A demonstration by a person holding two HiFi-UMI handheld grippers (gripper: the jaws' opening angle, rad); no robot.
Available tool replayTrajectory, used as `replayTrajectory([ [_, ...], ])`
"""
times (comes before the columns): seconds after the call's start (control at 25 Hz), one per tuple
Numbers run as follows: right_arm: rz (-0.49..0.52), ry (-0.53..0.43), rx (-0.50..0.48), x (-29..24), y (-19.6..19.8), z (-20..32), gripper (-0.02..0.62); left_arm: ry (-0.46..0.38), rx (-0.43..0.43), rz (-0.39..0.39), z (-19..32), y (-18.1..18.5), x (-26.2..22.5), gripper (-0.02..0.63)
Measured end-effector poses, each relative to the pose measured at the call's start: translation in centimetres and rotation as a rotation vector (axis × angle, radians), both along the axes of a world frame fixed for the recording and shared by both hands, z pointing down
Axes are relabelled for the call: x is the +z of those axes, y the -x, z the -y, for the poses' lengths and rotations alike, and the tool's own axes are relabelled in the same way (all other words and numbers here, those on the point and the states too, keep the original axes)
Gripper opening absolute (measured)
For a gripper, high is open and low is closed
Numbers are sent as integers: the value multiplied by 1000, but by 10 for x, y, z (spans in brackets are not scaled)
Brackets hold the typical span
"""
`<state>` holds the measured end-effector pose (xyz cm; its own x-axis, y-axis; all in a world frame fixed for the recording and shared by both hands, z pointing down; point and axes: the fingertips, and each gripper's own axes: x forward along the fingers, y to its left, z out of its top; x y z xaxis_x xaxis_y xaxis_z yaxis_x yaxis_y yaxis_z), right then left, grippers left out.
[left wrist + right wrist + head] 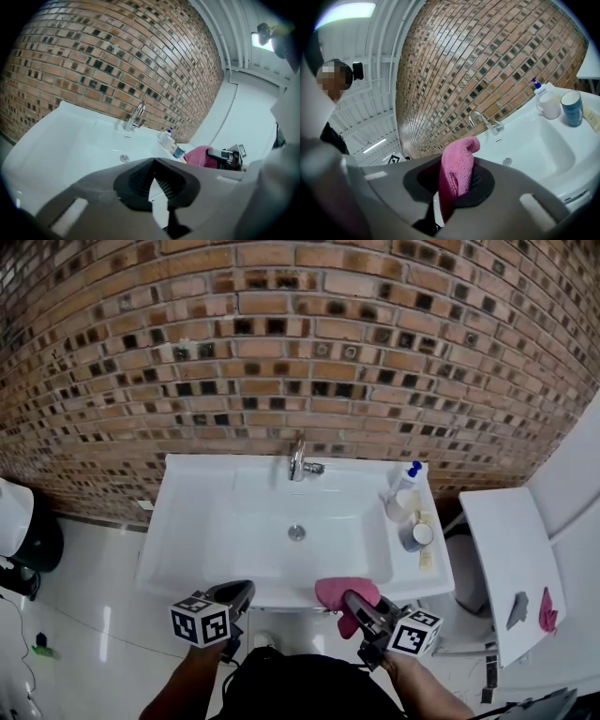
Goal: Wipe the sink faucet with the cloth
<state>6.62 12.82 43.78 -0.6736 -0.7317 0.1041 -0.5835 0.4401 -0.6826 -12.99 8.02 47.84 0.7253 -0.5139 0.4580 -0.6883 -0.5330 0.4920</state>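
Right claw (352,602) clamps pink cloth (458,161); left claw (153,162) closed, empty; cup (418,536) on sink (186,514) rim.

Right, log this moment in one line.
right hand-held gripper: shut on pink cloth | left hand-held gripper: shut, empty | faucet: untouched

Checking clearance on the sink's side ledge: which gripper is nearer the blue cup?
Right. The right gripper, shut on the pink cloth, is at the sink front edge, toward the blue cup side; the left gripper is farther left.
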Motion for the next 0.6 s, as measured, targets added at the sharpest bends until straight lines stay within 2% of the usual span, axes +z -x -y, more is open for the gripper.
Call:
replayTrajectory([
  [0.6, -25, -6, -3, -4, 0, 5, 43, -7, 4, -21, 5, -8, -2, 5],
])
